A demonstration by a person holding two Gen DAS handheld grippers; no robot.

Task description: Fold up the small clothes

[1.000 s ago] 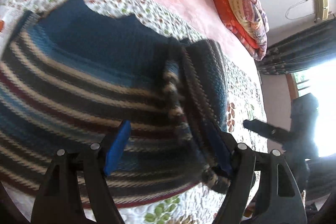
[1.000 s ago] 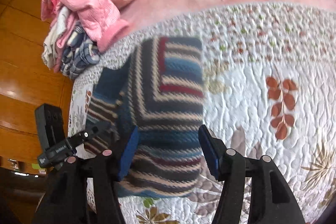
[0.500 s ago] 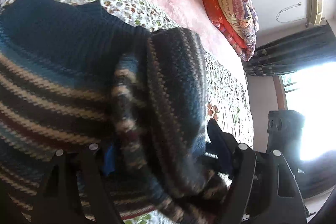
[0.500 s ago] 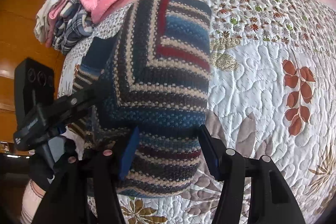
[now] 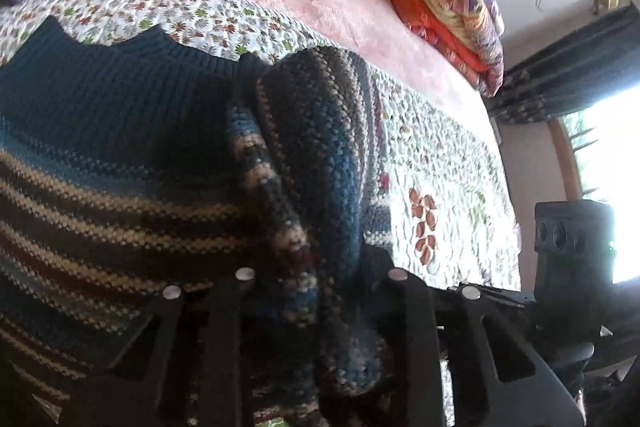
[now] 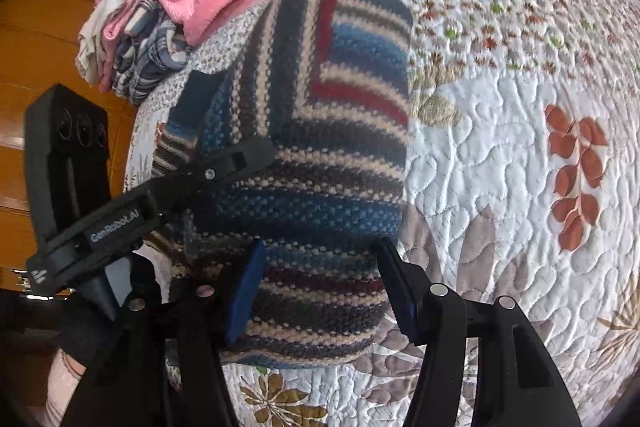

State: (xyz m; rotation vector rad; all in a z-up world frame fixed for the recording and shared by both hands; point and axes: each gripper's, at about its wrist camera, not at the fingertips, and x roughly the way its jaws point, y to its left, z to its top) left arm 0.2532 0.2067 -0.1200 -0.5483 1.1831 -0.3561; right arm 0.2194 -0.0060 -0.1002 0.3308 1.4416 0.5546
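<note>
Two grippers work one striped sweater (image 6: 316,163) lying on the quilted bed (image 6: 500,187). The left gripper (image 5: 320,291) has its jaws pinching a bunched fold, apparently to carry it across; the right gripper (image 6: 320,287) hovers with jaws spread over the hem.

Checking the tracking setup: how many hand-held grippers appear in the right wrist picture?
2: the right hand-held gripper open over the striped sweater, and the left hand-held gripper at the sweater's left edge.
</note>
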